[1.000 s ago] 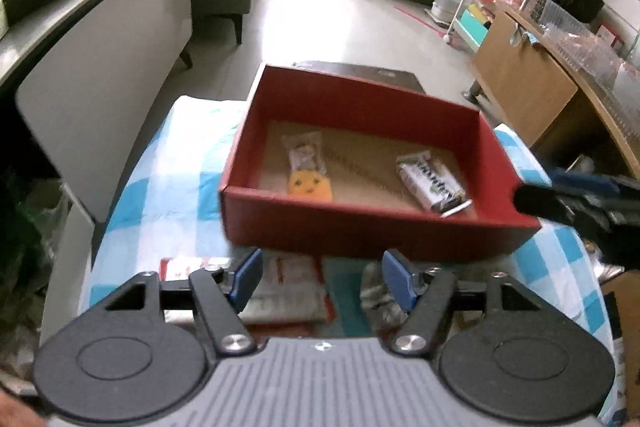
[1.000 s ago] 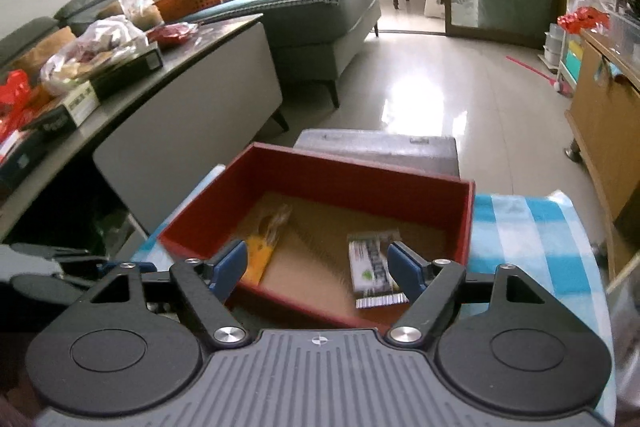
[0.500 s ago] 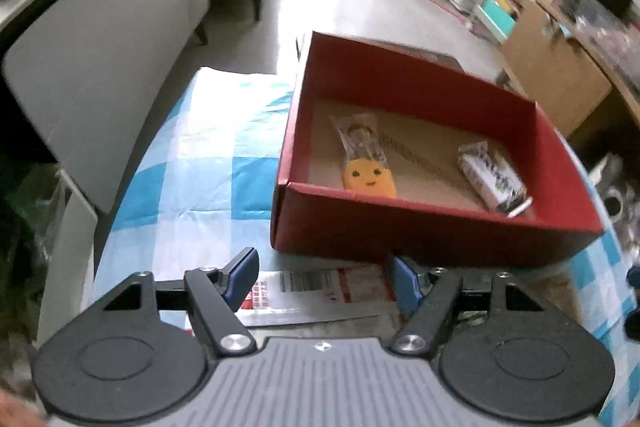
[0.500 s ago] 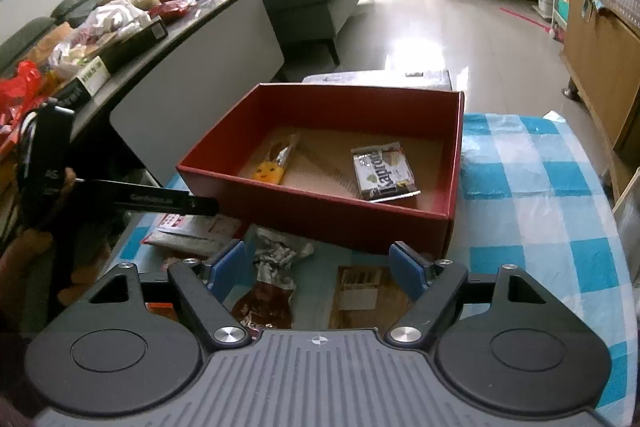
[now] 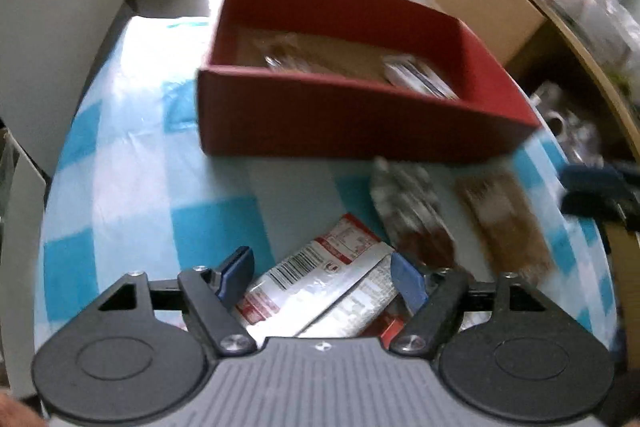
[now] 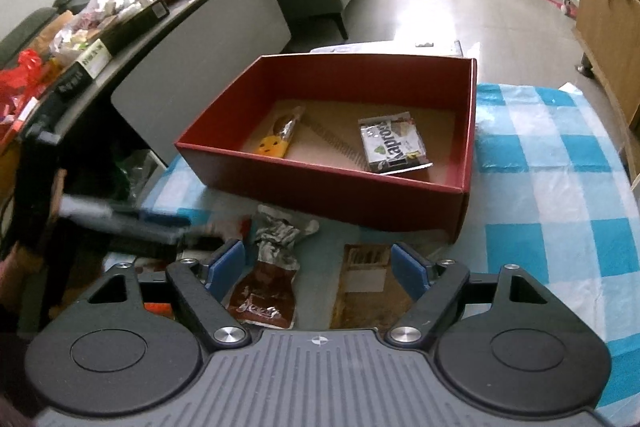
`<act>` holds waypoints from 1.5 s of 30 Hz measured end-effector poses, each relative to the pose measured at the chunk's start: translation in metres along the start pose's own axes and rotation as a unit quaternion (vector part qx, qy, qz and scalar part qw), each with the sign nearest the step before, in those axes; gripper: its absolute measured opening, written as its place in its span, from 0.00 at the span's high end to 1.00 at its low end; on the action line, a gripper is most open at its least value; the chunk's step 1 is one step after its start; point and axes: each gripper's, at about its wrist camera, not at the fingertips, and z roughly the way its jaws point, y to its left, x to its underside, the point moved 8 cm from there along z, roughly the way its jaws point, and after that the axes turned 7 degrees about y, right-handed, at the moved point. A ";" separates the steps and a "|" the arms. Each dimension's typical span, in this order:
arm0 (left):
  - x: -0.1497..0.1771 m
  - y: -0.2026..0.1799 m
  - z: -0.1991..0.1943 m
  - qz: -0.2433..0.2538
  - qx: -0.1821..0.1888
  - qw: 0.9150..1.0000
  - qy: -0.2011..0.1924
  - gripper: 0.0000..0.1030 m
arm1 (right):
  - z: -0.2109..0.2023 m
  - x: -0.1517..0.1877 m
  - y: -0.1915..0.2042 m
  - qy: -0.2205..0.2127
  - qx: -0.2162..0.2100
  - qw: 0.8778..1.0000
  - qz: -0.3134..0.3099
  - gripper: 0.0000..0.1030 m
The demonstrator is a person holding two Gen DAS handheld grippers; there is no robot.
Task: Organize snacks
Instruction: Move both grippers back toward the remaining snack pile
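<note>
- Red-and-silver snack packet [image 5: 320, 283] lies on the checked tabletop [image 5: 132, 187], between my left fingers [image 5: 236, 273], which have just been spreading and don't press it.
- Brown wrapper [image 6: 266, 291] and tan packet [image 6: 366, 277] lie between my right gripper [image 6: 318, 265]'s fingers, also just widening, released.
- Red box [image 6: 320, 183] beyond holds a yellow snack [image 6: 274, 145] and a dark packet [image 6: 394, 143].

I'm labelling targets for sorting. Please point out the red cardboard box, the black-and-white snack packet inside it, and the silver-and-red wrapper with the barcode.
Red cardboard box [image 6: 328, 187], right wrist view: near outer wall.
Black-and-white snack packet [image 6: 394, 143], right wrist view: printed face.
Silver-and-red barcode wrapper [image 5: 316, 283], left wrist view: silver middle.
</note>
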 end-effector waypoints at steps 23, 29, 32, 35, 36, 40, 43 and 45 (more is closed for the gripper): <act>0.017 -0.025 0.004 0.088 -0.056 0.994 0.019 0.28 | 0.021 0.022 -0.034 0.056 0.038 0.997 0.024 0.15; 0.036 -0.039 -0.007 0.074 -0.044 0.996 0.017 0.31 | 0.026 0.022 -0.039 0.066 0.039 0.997 0.027 0.15; 0.036 -0.041 -0.006 0.067 -0.055 0.996 0.011 0.31 | 0.031 0.025 -0.045 0.076 0.046 0.996 0.031 0.15; 0.030 -0.039 -0.001 0.048 -0.058 0.997 0.010 0.31 | 0.038 0.031 -0.048 0.086 0.046 0.995 0.035 0.15; 0.028 -0.039 0.001 0.042 -0.060 0.997 0.011 0.31 | 0.040 0.031 -0.049 0.086 0.051 0.994 0.035 0.15; 0.021 -0.040 0.009 0.030 -0.076 0.997 0.011 0.31 | 0.049 0.029 -0.047 0.087 0.061 0.994 0.037 0.15; 0.018 -0.044 0.014 0.040 -0.097 0.994 0.010 0.31 | 0.057 0.028 -0.039 0.087 0.068 0.994 0.018 0.12; 0.019 -0.046 0.017 0.057 -0.111 0.992 0.008 0.30 | 0.061 0.029 -0.033 0.090 0.073 0.993 0.000 0.11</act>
